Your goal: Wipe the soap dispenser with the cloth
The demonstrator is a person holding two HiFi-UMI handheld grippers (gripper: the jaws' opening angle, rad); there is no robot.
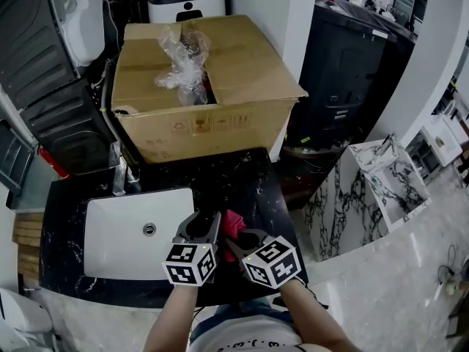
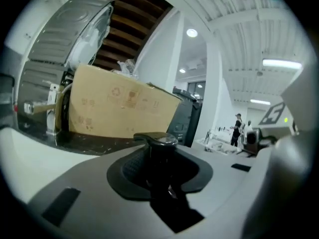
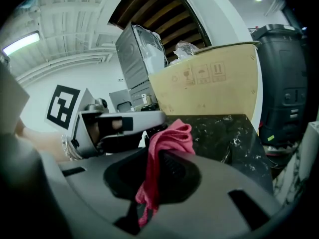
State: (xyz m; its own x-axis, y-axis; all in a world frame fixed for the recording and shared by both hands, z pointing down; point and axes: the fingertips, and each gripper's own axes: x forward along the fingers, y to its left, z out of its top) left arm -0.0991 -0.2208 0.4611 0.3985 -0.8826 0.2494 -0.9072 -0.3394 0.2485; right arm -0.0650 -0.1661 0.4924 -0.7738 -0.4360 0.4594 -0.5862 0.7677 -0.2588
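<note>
counter: a black stone top (image 1: pixel 242 174) with white veins is seen, with the white sink (image 1: pixel 110 244) let into its left part.
faucet: a chrome faucet (image 1: pixel 121 176) is set just behind the sink.
left gripper: the left gripper (image 1: pixel 206 226) is held just right of the sink, near the counter's front edge; its jaws are closed on the soap dispenser (image 2: pixel 157 146).
soap dispenser: a dark bottle with a pump head, clamped between the left jaws just right of the sink.
right gripper: the right gripper (image 1: pixel 242 240) is held further right of the sink; its jaws are pinched on the cloth (image 3: pixel 167 141).
cloth: pink and bunched, raised just beside the left gripper; contact with the dispenser cannot be made out.
cardboard box: a large box (image 1: pixel 220 72) is stood behind the sink and to its right, with crumpled plastic wrap (image 1: pixel 182 61) on top.
floor: pale marbled flooring (image 1: pixel 396 284) is seen well right of the sink.
room: a white, black-veined stone piece (image 1: pixel 366 189) and a black cabinet (image 1: pixel 352 72) are placed well right of the sink.
</note>
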